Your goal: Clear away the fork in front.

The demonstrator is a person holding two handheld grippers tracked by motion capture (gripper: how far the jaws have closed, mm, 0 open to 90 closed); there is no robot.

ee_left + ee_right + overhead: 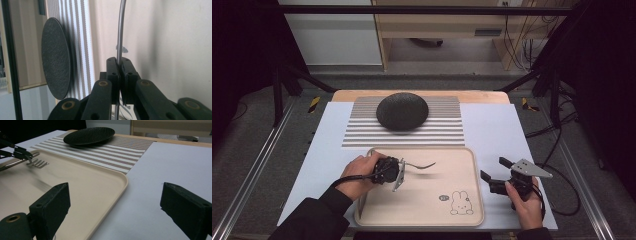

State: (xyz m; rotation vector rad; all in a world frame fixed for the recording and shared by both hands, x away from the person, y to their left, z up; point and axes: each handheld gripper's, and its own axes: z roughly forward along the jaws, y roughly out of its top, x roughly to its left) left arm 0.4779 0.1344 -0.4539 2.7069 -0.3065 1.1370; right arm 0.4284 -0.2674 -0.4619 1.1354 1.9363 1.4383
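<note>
A beige tray [427,200] with a rabbit drawing lies at the table's front. My left gripper [403,167] hovers over the tray's left part, shut on the handle of a metal fork [421,165] whose tines point right, clear of the tray floor. In the left gripper view the pads [113,67] pinch the thin fork stem [120,30]. My right gripper [493,169] rests on the white table just right of the tray, jaws wide open with nothing between them [118,200]. The fork tines [37,163] show at the left in the right gripper view.
A black round plate [402,111] sits on a striped placemat [442,131] behind the tray; both also appear in the left gripper view [56,57] and the right gripper view [88,133]. White table surface [497,125] extends to the right of the placemat.
</note>
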